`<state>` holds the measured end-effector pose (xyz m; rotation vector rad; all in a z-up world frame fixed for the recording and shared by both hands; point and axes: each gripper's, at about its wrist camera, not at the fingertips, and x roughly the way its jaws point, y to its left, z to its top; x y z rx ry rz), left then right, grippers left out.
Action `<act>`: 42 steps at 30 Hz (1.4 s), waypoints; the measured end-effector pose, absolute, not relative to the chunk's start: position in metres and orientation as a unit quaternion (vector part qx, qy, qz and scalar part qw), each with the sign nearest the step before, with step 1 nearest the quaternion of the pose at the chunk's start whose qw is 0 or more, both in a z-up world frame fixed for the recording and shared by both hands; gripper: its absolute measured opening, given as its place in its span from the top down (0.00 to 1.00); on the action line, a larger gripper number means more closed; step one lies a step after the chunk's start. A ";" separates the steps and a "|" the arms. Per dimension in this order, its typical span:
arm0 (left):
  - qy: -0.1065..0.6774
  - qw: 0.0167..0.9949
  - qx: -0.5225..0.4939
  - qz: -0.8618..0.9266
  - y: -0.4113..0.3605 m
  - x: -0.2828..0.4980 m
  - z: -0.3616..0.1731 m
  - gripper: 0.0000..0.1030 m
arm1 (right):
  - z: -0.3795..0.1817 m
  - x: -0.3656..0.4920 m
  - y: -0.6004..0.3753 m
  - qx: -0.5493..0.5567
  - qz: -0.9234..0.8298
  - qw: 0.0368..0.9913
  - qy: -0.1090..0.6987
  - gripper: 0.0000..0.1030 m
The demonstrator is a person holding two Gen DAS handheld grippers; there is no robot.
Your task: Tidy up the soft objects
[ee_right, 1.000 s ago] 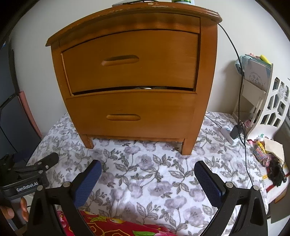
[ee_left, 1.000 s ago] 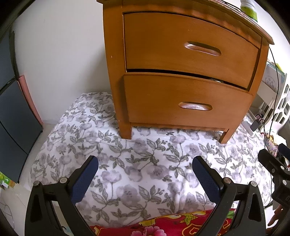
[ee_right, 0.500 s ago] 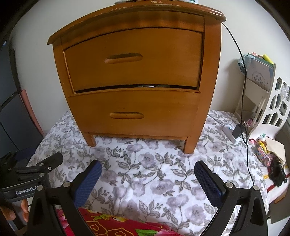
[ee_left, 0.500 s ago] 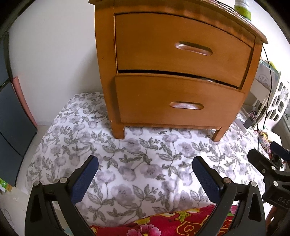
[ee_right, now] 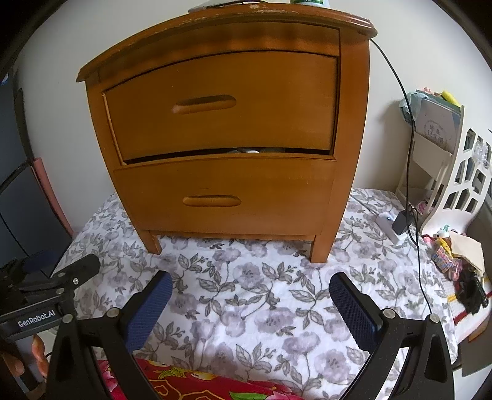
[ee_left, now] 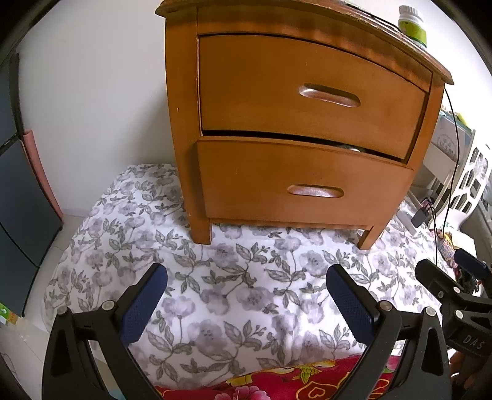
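- Right now the left gripper (ee_left: 246,295) has its two blue fingers spread wide with nothing between them, and the right gripper (ee_right: 250,297) is the same: wide apart and empty.
- Just under both grippers, at the near edge, lies a red flowered cloth (ee_left: 276,381); it looks like the soft thing to tidy.
- It runs sideways, from one gripper across to the other, so both are about as near.
- Below and ahead of the fingers spreads a grey flowered blanket (ee_right: 261,295), lying flat.
- Straight ahead on the blanket stands a wooden nightstand (ee_right: 227,123).
- It has two drawers; the lower drawer (ee_left: 304,190) is pulled out a little, and something pale shows in the gap.
- I count two grippers, one red cloth, one blanket, one nightstand, two drawers.
- One green bottle (ee_left: 412,23) stands on top.
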<state>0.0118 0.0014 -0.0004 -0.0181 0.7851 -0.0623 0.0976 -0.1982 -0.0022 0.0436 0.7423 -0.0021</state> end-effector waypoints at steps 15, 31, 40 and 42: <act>0.369 0.928 0.023 -0.052 -0.012 0.026 0.016 0.00 | -0.003 0.099 -0.198 0.025 0.006 0.929 0.370 0.00; 0.393 0.899 0.151 -0.120 -0.069 0.151 0.047 0.00 | -0.016 0.115 -0.216 0.016 -0.006 0.906 0.423 0.00; 0.462 0.856 0.179 -0.147 -0.091 0.205 0.019 0.00 | -0.038 0.126 -0.233 0.026 -0.022 0.887 0.460 0.00; 0.468 0.852 0.187 -0.146 -0.095 0.212 0.015 0.00 | -0.043 0.127 -0.237 0.032 -0.024 0.884 0.466 0.00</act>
